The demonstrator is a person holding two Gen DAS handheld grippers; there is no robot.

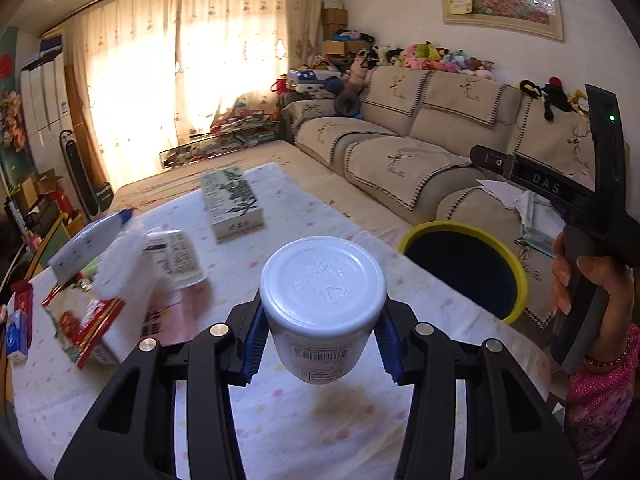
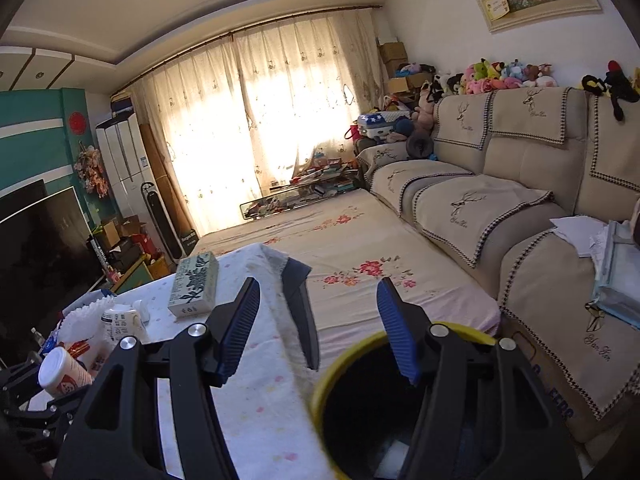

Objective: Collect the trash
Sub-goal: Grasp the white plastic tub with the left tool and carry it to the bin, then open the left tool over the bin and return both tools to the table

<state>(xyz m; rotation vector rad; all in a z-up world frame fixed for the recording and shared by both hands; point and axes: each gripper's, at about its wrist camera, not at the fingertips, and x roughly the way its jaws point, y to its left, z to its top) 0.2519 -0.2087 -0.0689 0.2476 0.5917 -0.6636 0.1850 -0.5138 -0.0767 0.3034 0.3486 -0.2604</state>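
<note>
Left gripper (image 1: 322, 340): nearest to our left wrist view, we see its black arms and blue ribbed pads pressed on both sides of a white plastic cup with a barcode label (image 1: 323, 300), which hangs clear above the cloth, its flat end toward us.
Right gripper (image 2: 318, 332): in our right wrist view the blue pads stand wide apart with nothing between them; the right finger overlaps the bin's rim.
Bin: we find the round yellow-rimmed trash bin with dark inside (image 1: 468, 276) at about 3 o'clock of the held cup, beside the table edge; in the right view it (image 2: 340, 364) sits just under the fingers.
Hand: we note a person's hand (image 1: 588, 288) on the right gripper's black handle, at 3 o'clock in the left view.
Table: we see a white cloth with pastel dots (image 1: 320, 420) covering it.
Clutter at 9 to 10 o'clock: we see a blurred white ruffled paper (image 1: 120, 260), a printed white container lying on its side (image 1: 180, 258) and a red-and-white carton (image 1: 88, 328).
Farther, at 11 o'clock: we see a long green-patterned box (image 1: 232, 204) lying flat.
Background: we see a beige sofa with deer-embroidered covers (image 1: 420, 140) and lit cream curtains (image 1: 180, 68).
</note>
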